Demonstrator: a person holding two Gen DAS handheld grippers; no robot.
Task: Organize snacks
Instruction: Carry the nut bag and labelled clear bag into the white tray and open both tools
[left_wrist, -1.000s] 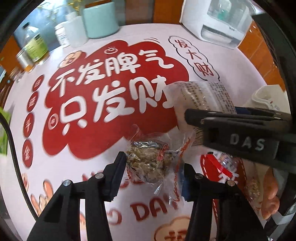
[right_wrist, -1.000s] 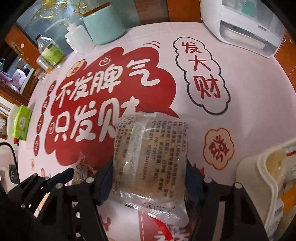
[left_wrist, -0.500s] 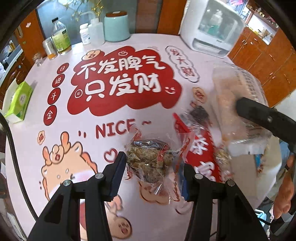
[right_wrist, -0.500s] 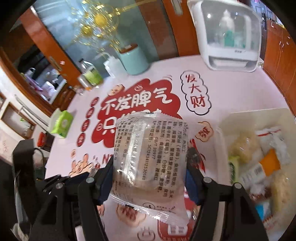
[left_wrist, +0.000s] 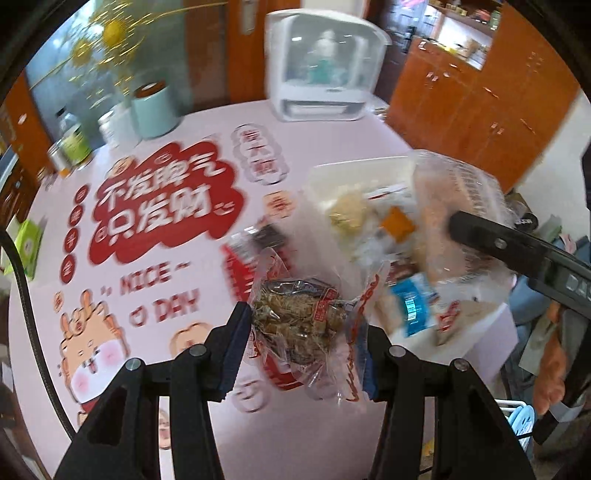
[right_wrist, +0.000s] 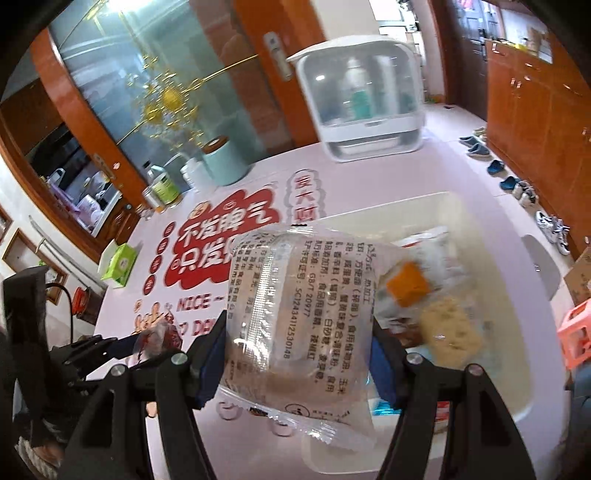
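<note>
My left gripper (left_wrist: 303, 350) is shut on a clear packet of brown dried snack (left_wrist: 299, 321) and holds it in the air above the table, left of the white bin (left_wrist: 332, 173). My right gripper (right_wrist: 299, 350) is shut on a clear noodle-cake packet with black print (right_wrist: 299, 314), held above the near left part of the white bin (right_wrist: 509, 258). That packet also shows in the left wrist view (left_wrist: 454, 214), over the bin. The bin holds several wrapped snacks, among them an orange one (right_wrist: 406, 288).
A pink table mat with red lettering (left_wrist: 159, 206) covers the table. At its far edge stand a white appliance (left_wrist: 325, 74), a teal canister (left_wrist: 151, 107) and bottles (left_wrist: 74, 144). A green tissue box (right_wrist: 118, 262) lies at the left. A red snack packet (left_wrist: 240, 266) lies beside the bin.
Both grippers have risen and swung right towards the white bin, each still holding its packet. The bin's inside has come into full view.
</note>
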